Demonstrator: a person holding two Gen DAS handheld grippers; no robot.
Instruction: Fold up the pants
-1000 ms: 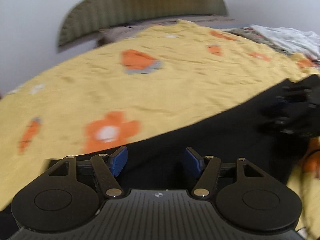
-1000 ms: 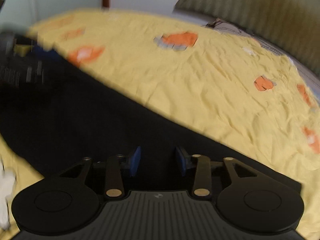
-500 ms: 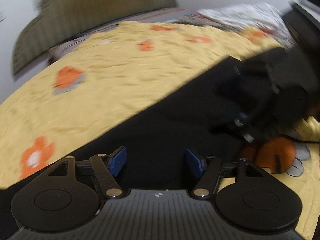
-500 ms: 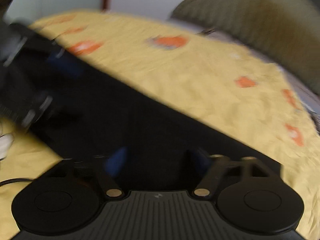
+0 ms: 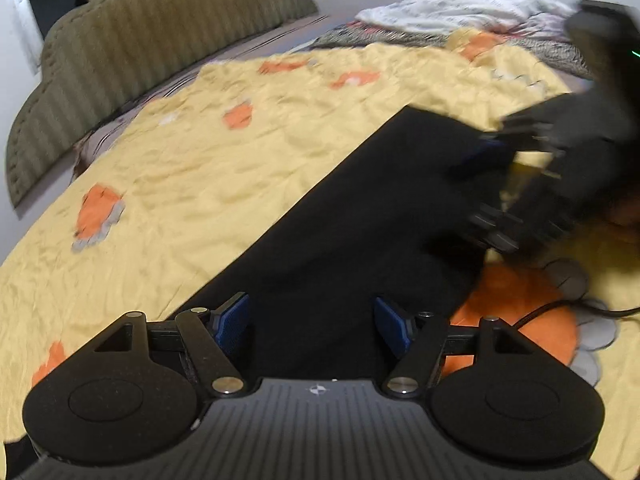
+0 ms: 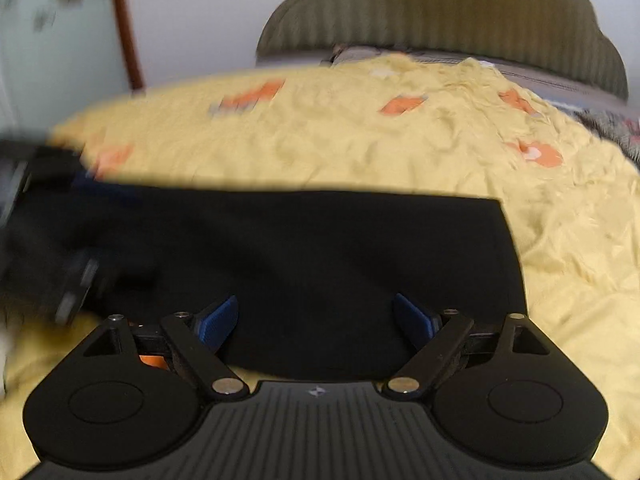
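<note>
While the black pants are lying flat on the yellow bedspread, both grippers are sitting low over them with fingers spread. Left gripper is hovering over one end of the fabric, blue pads apart with nothing between them, only cloth showing beneath. Right gripper is hanging over the near edge of the pants, pads wide apart, not pinching anything. In the right wrist view the pants are showing as a broad dark band running across the bedspread, with a square corner at the right. In the left wrist view the right gripper is appearing blurred at the far end of the pants, on or just above the fabric; can't tell which. A black cable is trailing over an orange flower print beside the pants. Olive headboard is standing behind the bed, crumpled white cloth lying at the far side.
</note>
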